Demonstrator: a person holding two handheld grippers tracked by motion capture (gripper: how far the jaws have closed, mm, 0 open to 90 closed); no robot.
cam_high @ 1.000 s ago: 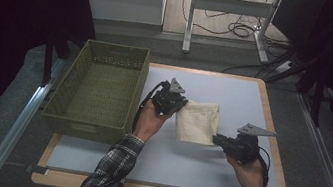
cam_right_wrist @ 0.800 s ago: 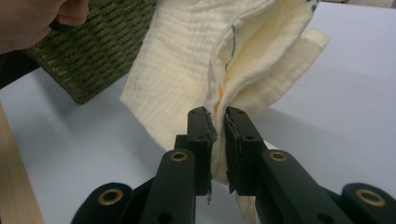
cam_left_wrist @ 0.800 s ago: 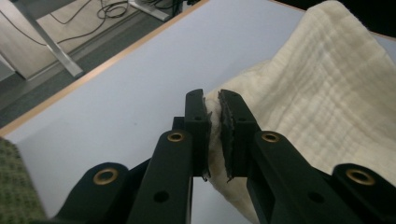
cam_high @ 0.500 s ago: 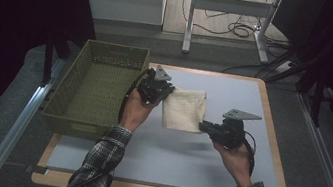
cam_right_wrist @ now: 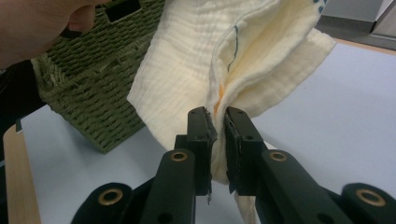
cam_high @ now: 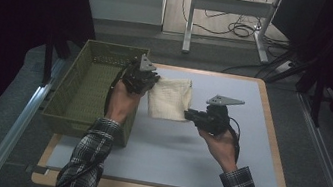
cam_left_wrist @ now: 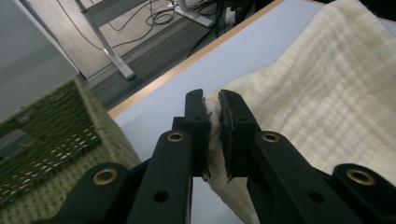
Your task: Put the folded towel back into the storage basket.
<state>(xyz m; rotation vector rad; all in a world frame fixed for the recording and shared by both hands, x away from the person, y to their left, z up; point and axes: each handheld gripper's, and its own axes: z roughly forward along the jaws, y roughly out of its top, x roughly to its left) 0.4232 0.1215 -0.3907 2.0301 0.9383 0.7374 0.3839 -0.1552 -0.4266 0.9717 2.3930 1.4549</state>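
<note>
in the high view, the left tool point(cam_high: 148, 81) and the right tool point(cam_high: 191, 114) each pinched one side of the folded cream cloth point(cam_high: 170, 98), lifted at frame centre, just right of the green basket point(cam_high: 84, 91).

in the left gripper view, the jaws were nearly shut on a cloth edge point(cam_left_wrist: 212, 100).

in the right gripper view, the jaws clamped the cloth point(cam_right_wrist: 205, 60) the same way. i judged the pick-up done; placing it into the basket point(cam_right_wrist: 93, 79) remained.

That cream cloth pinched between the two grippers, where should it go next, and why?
Probably a short carry sideways over the green basket, then lower it in. The folded cloth hangs off the table, the left gripper and the right gripper each shut on an edge of it, and the left one is already at the basket's near rim.
</note>
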